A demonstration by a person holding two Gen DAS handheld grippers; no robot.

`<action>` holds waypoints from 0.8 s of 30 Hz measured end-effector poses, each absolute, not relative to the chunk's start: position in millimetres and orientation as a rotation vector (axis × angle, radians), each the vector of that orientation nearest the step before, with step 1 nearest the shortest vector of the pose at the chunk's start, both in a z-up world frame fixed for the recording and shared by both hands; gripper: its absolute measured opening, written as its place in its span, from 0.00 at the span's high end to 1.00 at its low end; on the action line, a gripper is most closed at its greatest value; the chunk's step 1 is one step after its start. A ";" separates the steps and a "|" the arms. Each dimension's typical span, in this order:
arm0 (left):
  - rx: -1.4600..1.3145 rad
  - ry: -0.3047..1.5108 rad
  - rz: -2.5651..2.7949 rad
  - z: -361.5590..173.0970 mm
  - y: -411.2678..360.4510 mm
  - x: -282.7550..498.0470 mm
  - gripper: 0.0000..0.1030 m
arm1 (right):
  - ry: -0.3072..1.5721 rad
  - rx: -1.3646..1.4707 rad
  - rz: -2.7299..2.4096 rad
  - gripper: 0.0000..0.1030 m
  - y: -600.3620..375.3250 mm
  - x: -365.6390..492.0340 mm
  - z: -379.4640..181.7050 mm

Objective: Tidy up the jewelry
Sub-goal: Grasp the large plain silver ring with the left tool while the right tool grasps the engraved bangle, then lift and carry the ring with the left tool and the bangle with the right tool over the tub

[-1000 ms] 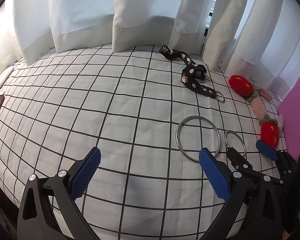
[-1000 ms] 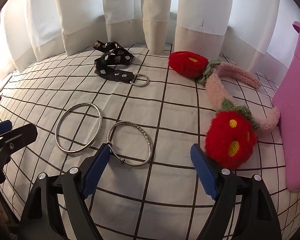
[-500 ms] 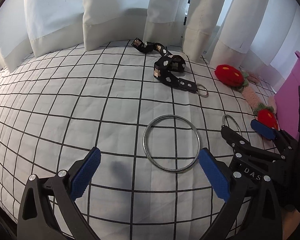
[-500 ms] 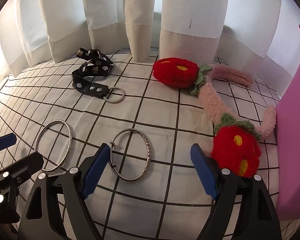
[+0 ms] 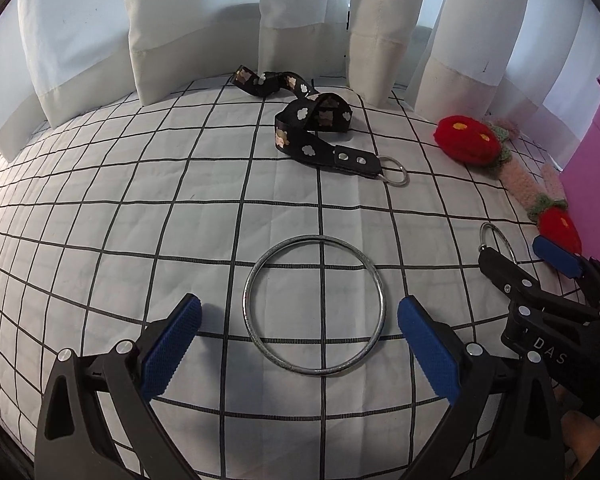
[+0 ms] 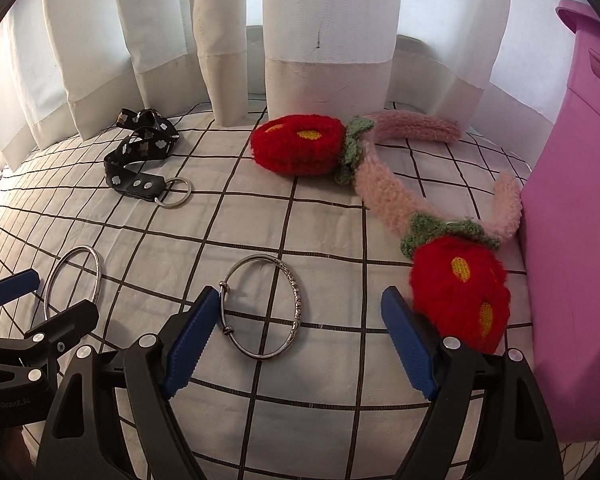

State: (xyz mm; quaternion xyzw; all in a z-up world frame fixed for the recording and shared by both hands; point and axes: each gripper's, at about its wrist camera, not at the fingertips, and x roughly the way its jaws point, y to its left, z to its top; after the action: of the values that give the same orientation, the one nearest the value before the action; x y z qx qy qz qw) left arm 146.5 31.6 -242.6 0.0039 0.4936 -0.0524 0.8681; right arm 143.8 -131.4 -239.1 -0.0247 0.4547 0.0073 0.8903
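Both jaws stand apart, gripping nothing: my left gripper (image 5: 298, 342) over the plain bangle (image 5: 313, 306), right gripper (image 6: 296, 338) over the engraved bangle (image 6: 262, 306). Bed (image 5: 140, 208) lies free leftward of the plain bangle; pink box (image 6: 572, 260) crowds right.

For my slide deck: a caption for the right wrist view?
Open right gripper above an engraved silver bangle on checked bedding.
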 end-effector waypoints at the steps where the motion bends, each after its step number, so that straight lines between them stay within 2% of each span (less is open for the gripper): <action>1: 0.025 1.030 -0.095 -243.7 30.3 148.0 0.06 | 0.943 -0.051 0.014 0.24 -130.7 144.1 -239.5; 10: 0.030 0.977 -0.056 -246.1 29.1 144.4 0.06 | 0.941 -0.059 0.004 0.25 -125.5 139.5 -240.1; 12: 0.032 0.970 -0.067 -245.1 28.7 142.9 0.10 | 0.938 -0.060 0.015 0.28 -123.6 138.2 -239.6; 13: 0.035 0.963 -0.079 -243.6 27.0 138.9 0.16 | 0.933 -0.067 0.024 0.33 -121.4 136.7 -239.2; 15: 0.044 0.948 -0.110 -240.4 22.9 134.6 0.30 | 0.920 -0.080 0.046 0.44 -115.1 132.3 -238.3; 17: 0.058 0.942 -0.117 -239.3 19.4 132.0 0.31 | 0.907 -0.094 0.060 0.62 -108.7 128.3 -237.5; 24: 0.014 0.941 -0.130 -237.5 29.7 128.7 0.32 | 0.902 -0.036 0.078 0.62 -115.4 124.9 -236.0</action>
State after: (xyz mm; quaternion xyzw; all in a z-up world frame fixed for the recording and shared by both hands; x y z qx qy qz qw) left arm 128.7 29.7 -237.5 0.0066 0.4530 -0.0625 0.8893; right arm 124.9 -115.4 -236.0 -0.0172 0.4356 0.0375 0.8992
